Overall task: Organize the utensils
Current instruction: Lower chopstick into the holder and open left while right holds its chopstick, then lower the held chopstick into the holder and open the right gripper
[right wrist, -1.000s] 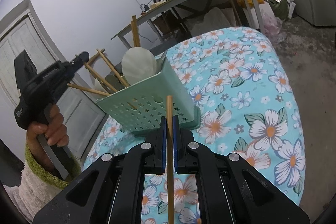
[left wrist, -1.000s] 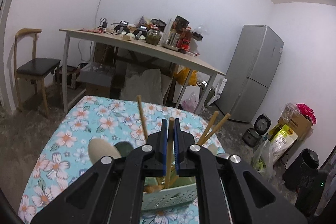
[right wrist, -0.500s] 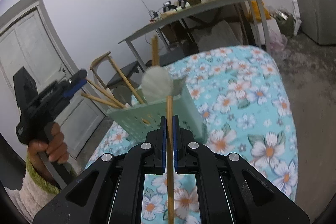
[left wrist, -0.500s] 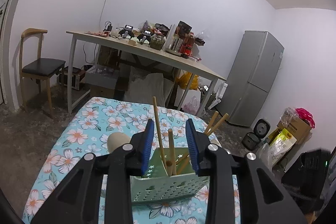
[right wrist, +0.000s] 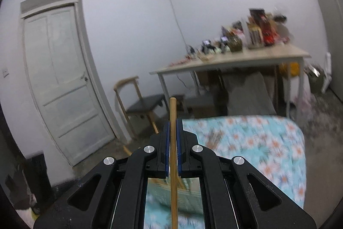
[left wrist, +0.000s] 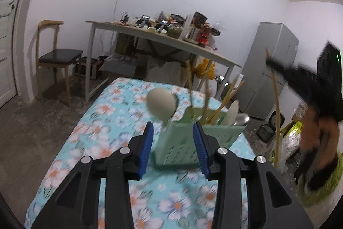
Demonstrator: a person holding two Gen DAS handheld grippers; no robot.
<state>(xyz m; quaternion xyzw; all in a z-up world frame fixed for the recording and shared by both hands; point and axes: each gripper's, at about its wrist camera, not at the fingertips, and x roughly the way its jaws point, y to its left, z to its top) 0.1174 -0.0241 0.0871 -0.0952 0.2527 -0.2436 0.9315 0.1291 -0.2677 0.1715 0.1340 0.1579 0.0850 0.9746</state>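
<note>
One green perforated utensil caddy (left wrist: 180, 143) stands on the floral tablecloth (left wrist: 103, 126), straight ahead of the left gripper (left wrist: 173, 144) and framed between its blue pads. Those jaws have just been opening and now stand spread, with nothing pressed between them; whether the caddy lies within their reach cannot be told. In the caddy stand about five wooden chopsticks (left wrist: 216, 108), blurred, and one pale rice paddle (left wrist: 161, 105) at its left end; two more spoon-like pieces (left wrist: 232, 112) lean at its right end. To the right of the left gripper, the right gripper (right wrist: 173, 132) is held high in a blurred hand (left wrist: 317, 136). It points slightly downward, and its jaws are pressed on one chopstick (right wrist: 173, 156), which stands upright. Below it the caddy's wall shows dimly.
</note>
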